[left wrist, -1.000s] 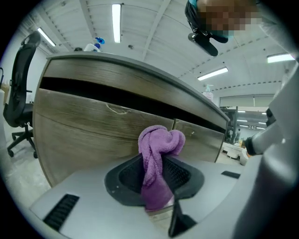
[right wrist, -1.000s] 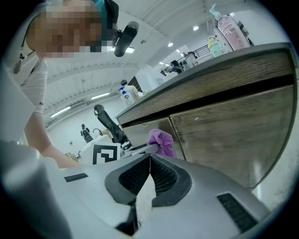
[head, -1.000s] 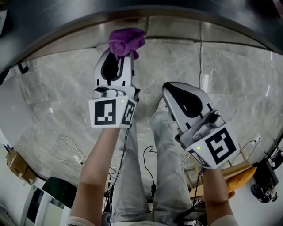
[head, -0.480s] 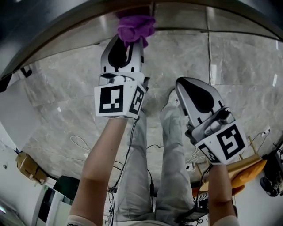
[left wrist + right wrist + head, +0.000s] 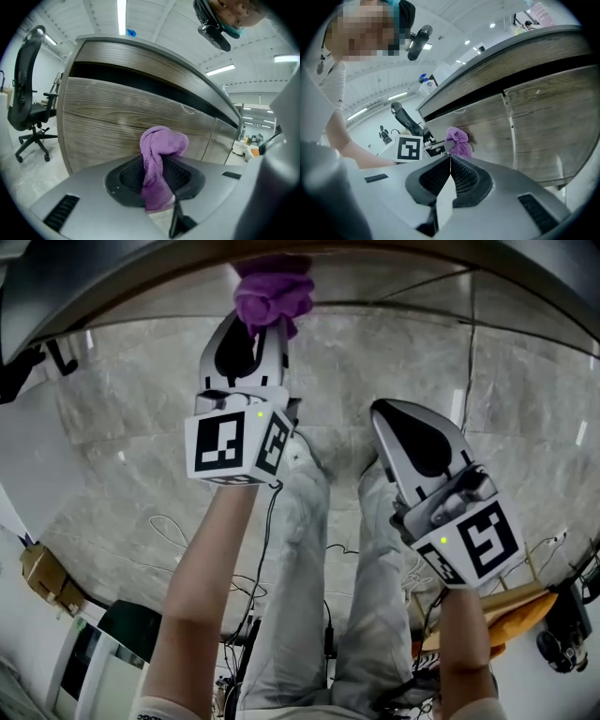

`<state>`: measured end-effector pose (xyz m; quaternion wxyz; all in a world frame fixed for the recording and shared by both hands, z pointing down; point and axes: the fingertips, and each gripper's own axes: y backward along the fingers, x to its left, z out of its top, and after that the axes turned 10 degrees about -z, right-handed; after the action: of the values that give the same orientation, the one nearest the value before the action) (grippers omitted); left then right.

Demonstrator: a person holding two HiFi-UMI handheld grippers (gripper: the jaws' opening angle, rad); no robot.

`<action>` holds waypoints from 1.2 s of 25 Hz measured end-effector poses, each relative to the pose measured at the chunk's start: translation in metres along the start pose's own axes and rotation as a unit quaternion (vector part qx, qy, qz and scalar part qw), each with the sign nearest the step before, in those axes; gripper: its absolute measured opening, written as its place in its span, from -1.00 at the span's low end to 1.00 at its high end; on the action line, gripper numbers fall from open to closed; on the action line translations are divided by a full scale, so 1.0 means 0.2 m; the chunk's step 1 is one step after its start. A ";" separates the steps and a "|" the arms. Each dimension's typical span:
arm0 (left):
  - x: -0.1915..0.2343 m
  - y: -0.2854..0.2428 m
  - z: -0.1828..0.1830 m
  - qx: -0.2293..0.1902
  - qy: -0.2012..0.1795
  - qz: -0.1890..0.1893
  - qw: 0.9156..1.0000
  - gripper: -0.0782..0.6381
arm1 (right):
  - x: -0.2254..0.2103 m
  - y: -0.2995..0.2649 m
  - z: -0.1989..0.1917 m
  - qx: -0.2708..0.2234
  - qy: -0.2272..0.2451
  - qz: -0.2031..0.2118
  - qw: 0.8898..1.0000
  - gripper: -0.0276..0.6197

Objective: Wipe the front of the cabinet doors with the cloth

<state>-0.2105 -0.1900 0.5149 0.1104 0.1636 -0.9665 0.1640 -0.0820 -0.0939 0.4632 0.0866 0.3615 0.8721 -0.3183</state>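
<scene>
Jaws of our left gripper (image 5: 157, 176) are clamped on the purple cloth (image 5: 158, 157); those of our right gripper (image 5: 450, 161) are pressed together with nothing between them.
We see the cloth bunched past the left jaw tips, up against the wood-grain cabinet door (image 5: 103, 126). We cannot make out actual contact, and the head view's top edge cuts the cloth off.

Purple cloth (image 5: 154, 161), grey-brown wood-grain cabinet doors (image 5: 108, 126), pale grey veined floor (image 5: 141, 409), black office chair (image 5: 24, 101)
</scene>
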 end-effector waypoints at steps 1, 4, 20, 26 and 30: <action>0.06 0.04 0.00 -0.001 0.002 0.009 1.000 -0.50 | 0.04 -0.02 0.00 0.002 0.002 0.004 1.000 -0.83; 0.25 0.14 0.02 -0.005 0.003 0.037 0.999 -0.50 | 0.13 -0.10 -0.01 0.006 0.009 0.011 1.000 -0.83; 0.76 0.47 0.13 -0.015 -0.028 0.122 0.992 -0.50 | 0.45 -0.30 -0.02 0.021 0.031 0.048 0.998 -0.83; 0.69 0.52 0.05 -0.020 -0.015 0.134 0.991 -0.50 | 0.40 -0.26 -0.06 0.025 0.028 0.052 0.998 -0.83; 0.46 0.45 -0.04 -0.006 -0.007 0.114 0.993 -0.50 | 0.28 -0.16 -0.08 0.029 0.031 0.047 0.998 -0.83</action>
<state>-0.3255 -0.1323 0.5222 0.0852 0.0532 -0.9805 0.1690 -0.1427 -0.0689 0.4692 0.0644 0.4141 0.8468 -0.3276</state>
